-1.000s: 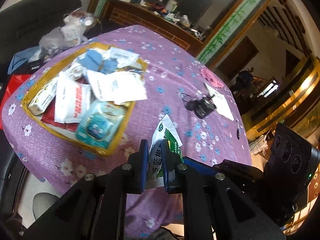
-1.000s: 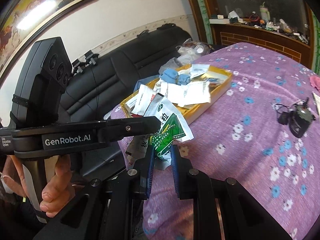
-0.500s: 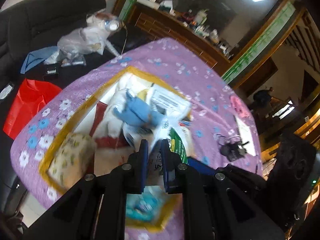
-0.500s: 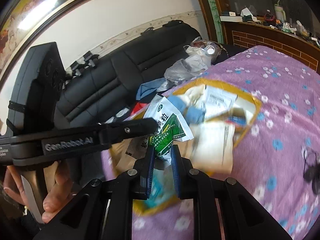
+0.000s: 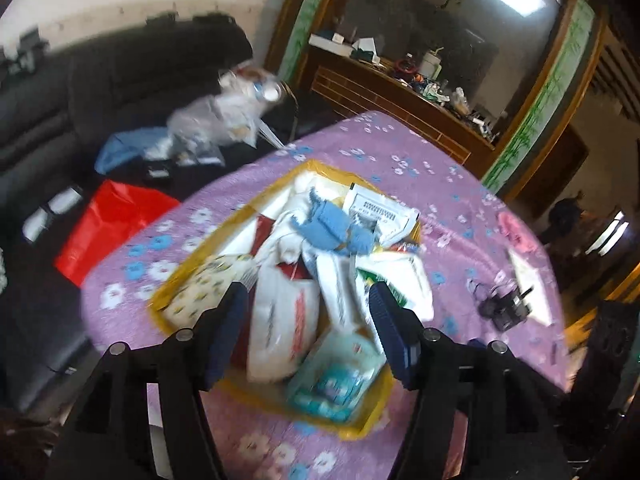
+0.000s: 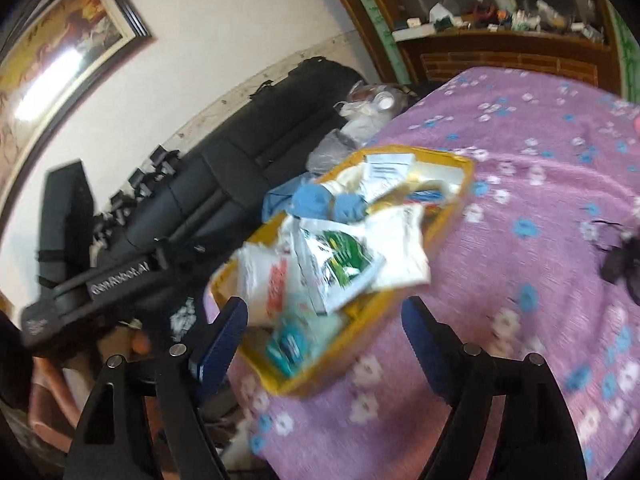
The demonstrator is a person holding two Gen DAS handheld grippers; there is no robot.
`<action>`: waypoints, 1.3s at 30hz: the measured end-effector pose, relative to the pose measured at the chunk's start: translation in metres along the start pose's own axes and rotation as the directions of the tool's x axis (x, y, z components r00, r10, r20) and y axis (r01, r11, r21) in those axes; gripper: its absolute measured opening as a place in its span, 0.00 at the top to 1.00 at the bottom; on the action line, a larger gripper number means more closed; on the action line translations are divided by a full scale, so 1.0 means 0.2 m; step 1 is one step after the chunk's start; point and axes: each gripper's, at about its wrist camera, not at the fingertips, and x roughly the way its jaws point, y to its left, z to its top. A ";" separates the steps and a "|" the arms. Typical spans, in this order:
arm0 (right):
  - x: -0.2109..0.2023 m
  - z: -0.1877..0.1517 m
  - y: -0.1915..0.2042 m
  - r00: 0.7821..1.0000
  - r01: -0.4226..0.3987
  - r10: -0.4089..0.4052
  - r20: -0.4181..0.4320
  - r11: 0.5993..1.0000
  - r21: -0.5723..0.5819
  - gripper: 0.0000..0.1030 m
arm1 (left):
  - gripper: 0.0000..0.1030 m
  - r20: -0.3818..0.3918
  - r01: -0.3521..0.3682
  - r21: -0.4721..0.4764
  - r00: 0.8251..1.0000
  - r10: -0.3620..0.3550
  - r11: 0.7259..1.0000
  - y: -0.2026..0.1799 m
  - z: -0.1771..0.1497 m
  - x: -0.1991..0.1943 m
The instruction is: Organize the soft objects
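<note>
Green sachet (image 6: 340, 262) lies atop the heaped pile in the yellow tray (image 6: 460, 196), toward its 3 o'clock rim in the left view; it and the white pouch (image 6: 400, 248) beside it overhang that edge, so a nudge could slide them onto the purple cloth (image 6: 540, 168). Left gripper (image 5: 306, 308) and right gripper (image 6: 324, 312) both have jaws wide apart, holding nothing. Motion blur smears labels; items under the pile are hidden.

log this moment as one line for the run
left hand-held gripper open | right hand-held gripper open | green and white packet lying on pile in yellow tray | both above tray
</note>
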 end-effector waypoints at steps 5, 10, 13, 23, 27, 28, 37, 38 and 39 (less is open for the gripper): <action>-0.11 -0.11 0.08 0.995 0.085 -0.082 0.063 0.995 -0.051 0.23 | 0.40 0.059 -0.135 0.077 0.990 0.131 0.988 -0.11 -0.12 -0.15; -0.17 -0.18 0.08 0.997 0.019 -0.020 0.069 1.000 0.008 0.21 | 0.39 0.076 -0.217 0.121 0.975 0.209 0.969 -0.18 -0.17 -0.23; -0.17 -0.20 0.05 0.997 -0.047 0.043 0.063 0.996 0.073 0.22 | 0.39 0.064 -0.234 0.132 0.972 0.228 0.963 -0.19 -0.19 -0.25; -0.23 -0.21 -0.08 0.995 -0.056 0.043 0.086 0.986 0.160 0.19 | 0.39 0.057 -0.228 0.143 0.973 0.222 0.963 -0.22 -0.22 -0.26; -0.29 -0.24 -0.08 0.995 -0.062 0.047 0.090 0.983 0.171 0.16 | 0.39 0.061 -0.227 0.156 0.974 0.220 0.961 -0.24 -0.23 -0.27; -0.30 -0.24 -0.08 0.995 -0.062 0.048 0.087 0.983 0.172 0.16 | 0.39 0.060 -0.227 0.156 0.974 0.220 0.961 -0.24 -0.23 -0.27; -0.31 -0.23 -0.06 0.996 -0.062 0.051 0.070 0.985 0.164 0.16 | 0.39 0.042 -0.223 0.153 0.975 0.219 0.963 -0.24 -0.23 -0.25; -0.30 -0.23 -0.07 0.996 -0.061 0.050 0.068 0.984 0.167 0.16 | 0.39 0.041 -0.222 0.153 0.975 0.219 0.963 -0.24 -0.23 -0.25; -0.30 -0.23 -0.07 0.997 -0.062 0.051 0.065 0.984 0.170 0.16 | 0.39 0.039 -0.224 0.153 0.975 0.220 0.963 -0.23 -0.23 -0.25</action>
